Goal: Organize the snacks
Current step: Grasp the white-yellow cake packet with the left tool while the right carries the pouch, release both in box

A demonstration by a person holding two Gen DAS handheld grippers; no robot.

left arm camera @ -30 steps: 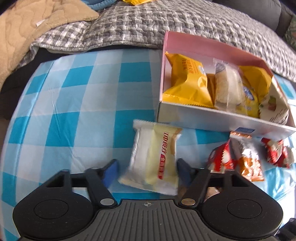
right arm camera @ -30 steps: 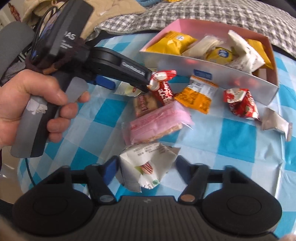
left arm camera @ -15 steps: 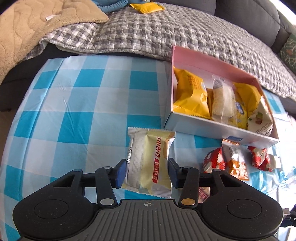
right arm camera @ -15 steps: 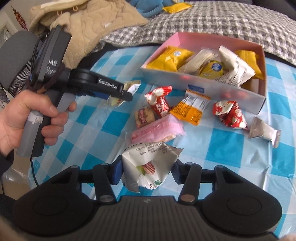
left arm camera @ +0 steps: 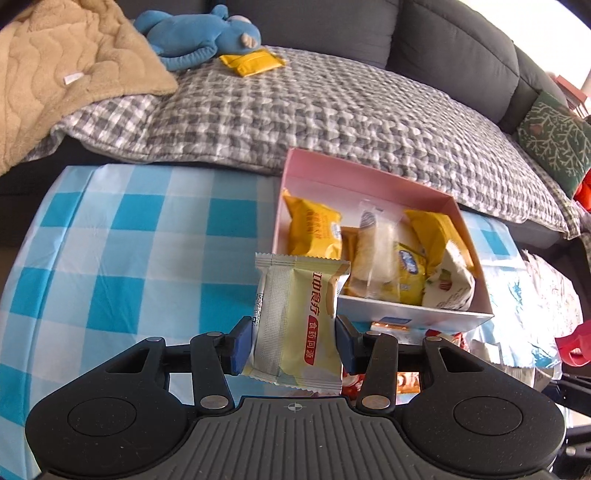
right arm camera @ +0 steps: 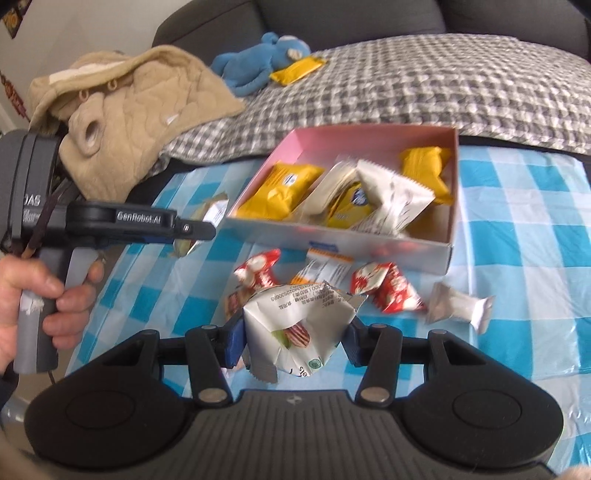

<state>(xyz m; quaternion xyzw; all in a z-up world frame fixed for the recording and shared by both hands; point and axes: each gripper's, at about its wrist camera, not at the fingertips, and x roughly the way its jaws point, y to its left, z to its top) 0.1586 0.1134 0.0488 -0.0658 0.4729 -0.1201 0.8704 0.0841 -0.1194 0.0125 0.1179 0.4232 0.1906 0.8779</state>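
My left gripper [left arm camera: 293, 343] is shut on a pale yellow snack packet [left arm camera: 299, 325] with a red label, held above the blue checked tablecloth, near the front left corner of the pink box [left arm camera: 369, 177]. My right gripper [right arm camera: 293, 341] is shut on a white crumpled snack packet [right arm camera: 295, 325], held above the table in front of the pink box [right arm camera: 343, 242]. The box holds several yellow and white packets. The left gripper also shows in the right wrist view [right arm camera: 195, 229], left of the box.
Loose snacks lie on the cloth in front of the box: red wrapped ones [right arm camera: 388, 288], an orange packet [right arm camera: 325, 264], a white packet [right arm camera: 458, 306]. Behind the table is a sofa with a grey checked blanket [left arm camera: 332, 110], a blue plush toy [left arm camera: 199, 33] and a beige blanket [left arm camera: 55, 74].
Both grippers closed on their packets and lifted them off the cloth. Both now sit higher and nearer the pink box.
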